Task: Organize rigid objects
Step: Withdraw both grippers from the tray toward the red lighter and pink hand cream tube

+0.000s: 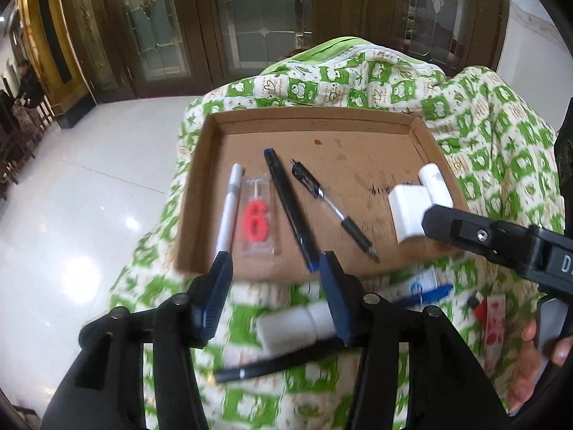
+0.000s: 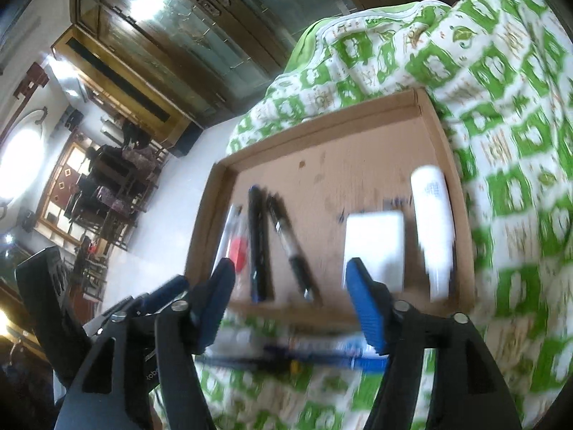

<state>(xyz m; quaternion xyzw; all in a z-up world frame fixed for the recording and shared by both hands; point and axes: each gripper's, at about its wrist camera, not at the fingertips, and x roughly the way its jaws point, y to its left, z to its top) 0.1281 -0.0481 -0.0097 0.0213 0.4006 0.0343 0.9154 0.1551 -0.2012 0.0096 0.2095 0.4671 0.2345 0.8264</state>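
A shallow cardboard tray [image 1: 200, 193] is lying on a green-and-white patterned cloth [image 1: 501, 136], with polished white floor [image 1: 71, 186] stretching off toward nine o'clock and dark glass-paned doors [image 1: 265, 18] standing at twelve. Inside the tray, from nine o'clock across to three, a white pen [image 1: 229, 208] is lying beside a packaged red "6" candle [image 1: 255, 220], then a black pen with blue ends [image 1: 290, 211], a black click pen [image 1: 333, 208] angling toward five o'clock, a white rectangular block [image 1: 408, 211], and a white tube [image 1: 435, 182] sitting against the right wall. On the cloth at six o'clock, outside the tray, a white cylinder [image 1: 293, 329], a dark pen [image 1: 272, 365] and a blue pen [image 1: 426, 295] are showing only as blurs. The left hand-held gripper [image 1: 275, 268] is hovering over the tray's near edge, jaws spread wide and holding nothing. The right hand-held gripper [image 2: 290, 279] is likewise gaping open and empty, its tip in the left wrist view sitting just in front of the white block.
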